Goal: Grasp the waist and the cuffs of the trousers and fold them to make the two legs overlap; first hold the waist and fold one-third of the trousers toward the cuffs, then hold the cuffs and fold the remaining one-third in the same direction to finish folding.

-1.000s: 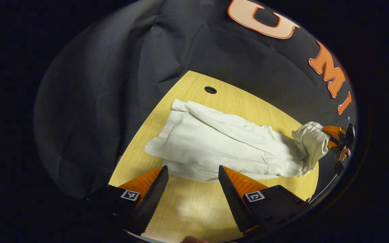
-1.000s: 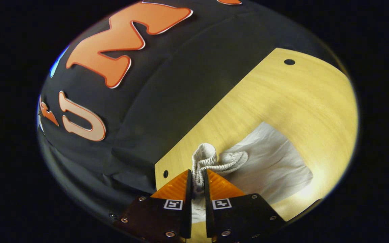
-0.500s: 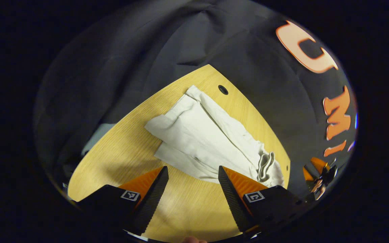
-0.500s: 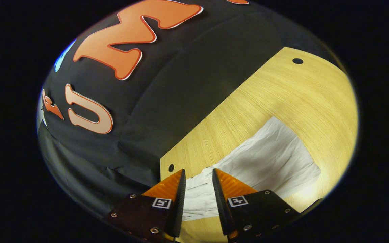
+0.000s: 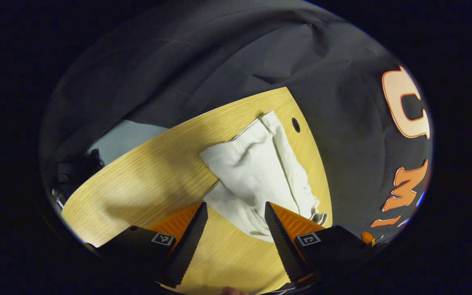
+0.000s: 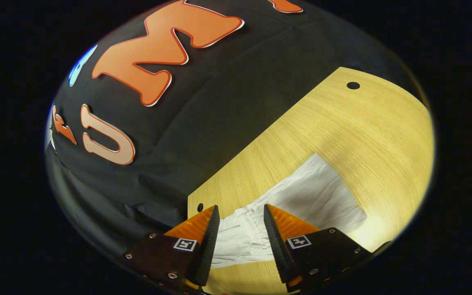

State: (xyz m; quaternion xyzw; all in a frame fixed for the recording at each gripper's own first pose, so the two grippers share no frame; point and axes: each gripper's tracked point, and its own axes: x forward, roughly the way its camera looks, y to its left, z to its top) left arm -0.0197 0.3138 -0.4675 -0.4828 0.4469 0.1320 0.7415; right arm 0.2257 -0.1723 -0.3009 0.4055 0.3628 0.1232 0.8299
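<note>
The right tool [image 6: 238,223] is hovering with its jaws parted and nothing between them, just above the gathered waist [image 6: 244,233] of the white trousers [image 6: 301,205], which are lying flat on the wooden surface [image 6: 363,123] near its edge by the booth wall. The left tool [image 5: 234,221] is also standing wide and empty over the near edge of the trousers [image 5: 256,172]. The step in hand looks like taking hold at waist and cuffs – so each tool should be coming down square on a hem, pinching every layer together before lifting. The waistband is partly sitting behind the right tool's fingers, the cuffs [image 5: 266,121] are lying far off and small, and how many layers are stacked is hard to tell.
</note>
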